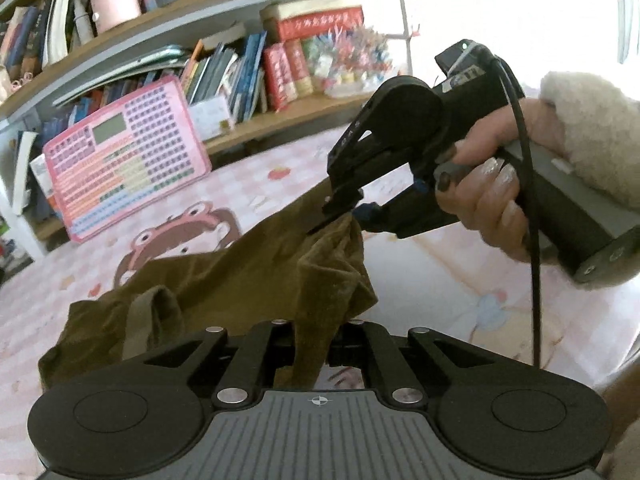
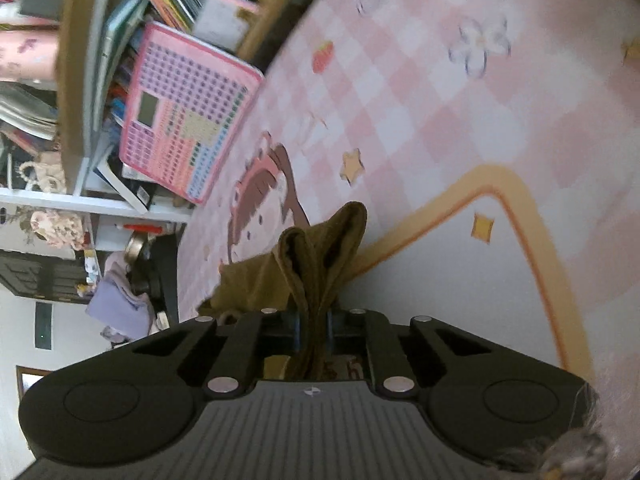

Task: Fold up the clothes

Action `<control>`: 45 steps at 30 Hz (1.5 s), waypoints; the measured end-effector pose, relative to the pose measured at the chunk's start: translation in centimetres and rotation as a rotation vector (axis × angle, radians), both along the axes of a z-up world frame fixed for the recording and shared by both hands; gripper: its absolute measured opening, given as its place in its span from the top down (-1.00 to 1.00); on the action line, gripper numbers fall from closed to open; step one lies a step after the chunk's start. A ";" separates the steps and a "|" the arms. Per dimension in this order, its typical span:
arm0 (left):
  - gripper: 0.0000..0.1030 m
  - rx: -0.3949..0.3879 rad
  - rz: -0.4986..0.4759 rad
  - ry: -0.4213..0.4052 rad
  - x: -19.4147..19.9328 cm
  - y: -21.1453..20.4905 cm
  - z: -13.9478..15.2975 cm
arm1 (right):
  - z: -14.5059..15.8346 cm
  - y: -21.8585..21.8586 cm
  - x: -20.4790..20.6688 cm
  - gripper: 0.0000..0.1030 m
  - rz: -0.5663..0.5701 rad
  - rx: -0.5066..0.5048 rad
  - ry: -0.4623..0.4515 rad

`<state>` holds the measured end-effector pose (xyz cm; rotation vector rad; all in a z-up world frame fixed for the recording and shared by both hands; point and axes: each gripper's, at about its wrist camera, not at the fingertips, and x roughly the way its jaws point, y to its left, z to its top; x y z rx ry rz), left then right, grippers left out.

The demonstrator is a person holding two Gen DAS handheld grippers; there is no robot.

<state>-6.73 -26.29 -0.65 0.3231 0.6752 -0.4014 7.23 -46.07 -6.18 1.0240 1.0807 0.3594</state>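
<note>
An olive-brown garment (image 1: pixel 240 280) is lifted off a pink checked cartoon bedsheet (image 1: pixel 460 280) and hangs stretched between both grippers. In the left wrist view my left gripper (image 1: pixel 310 344) is shut on a bunched edge of the cloth at the bottom centre. Farther off, a hand in a fluffy cream sleeve holds my right gripper (image 1: pixel 340 218), shut on another edge. The right wrist view shows the right gripper (image 2: pixel 314 332) pinching folded layers of the garment (image 2: pixel 312 256) that stick up between its fingers.
A wooden bookshelf (image 1: pixel 240 12) packed with books runs along the far side of the bed. A pink keyboard-like toy tablet (image 1: pixel 128 156) leans against it at the sheet's edge. A black cable (image 1: pixel 532 240) hangs from the right gripper. Bare sheet (image 2: pixel 460 112) lies to the right.
</note>
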 end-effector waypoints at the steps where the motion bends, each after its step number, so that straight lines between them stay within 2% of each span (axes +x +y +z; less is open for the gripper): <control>1: 0.91 -0.022 -0.011 0.006 0.0 -0.1 0.1 | 0.5 -0.3 -0.1 0.80 -0.006 -0.008 -0.011; 3: 0.91 -0.059 -0.029 0.029 0.0 -0.1 -0.1 | 1.4 -0.9 -0.2 0.80 -0.018 -0.024 -0.032; 5: 0.90 -0.093 -0.029 0.068 0.1 0.0 -0.7 | 1.2 -1.2 -0.4 0.80 -0.022 -0.053 -0.011; 8: 0.91 -0.135 -0.020 0.070 -0.1 0.7 -0.5 | 0.5 -1.3 -0.9 0.80 -0.035 -0.080 0.036; 10: 0.90 -0.183 -0.003 0.059 -0.2 1.6 0.0 | 1.4 -1.0 -1.0 0.80 -0.033 -0.074 0.010; 12: 0.90 -0.265 0.032 0.056 -0.2 3.2 0.9 | 3.1 -0.2 -0.7 0.80 -0.014 -0.076 -0.046; 19: 0.90 -0.561 0.190 0.074 -0.5 11.1 2.9 | 8.7 6.4 0.1 0.79 0.103 -0.120 -0.222; 24: 0.90 -0.670 0.295 0.105 -0.9 16.7 2.2 | 10.1 13.2 0.8 0.79 0.192 -0.165 -0.278; 29: 0.89 -0.718 0.376 0.213 -0.1 22.0 0.4 | 9.2 19.6 1.4 0.77 0.240 -0.245 -0.274; 33: 0.78 -0.701 0.408 0.284 -0.1 25.3 -0.7 | 7.7 24.1 2.3 0.56 0.254 -0.328 -0.246; 34: 0.64 -0.692 0.414 0.300 -0.1 26.0 -0.9 | 7.2 24.9 2.5 0.45 0.252 -0.338 -0.233; 35: 0.52 -0.679 0.423 0.308 -0.1 26.8 -1.1 | 6.8 25.7 2.6 0.30 0.249 -0.347 -0.218; 38: 0.27 -0.667 0.441 0.312 -0.5 29.0 -1.4 | 6.4 27.2 2.4 0.25 0.240 -0.330 -0.212; 45: 0.14 -0.682 0.440 0.297 -0.1 33.4 -1.5 | 8.2 27.9 0.3 0.03 0.187 -0.308 -0.276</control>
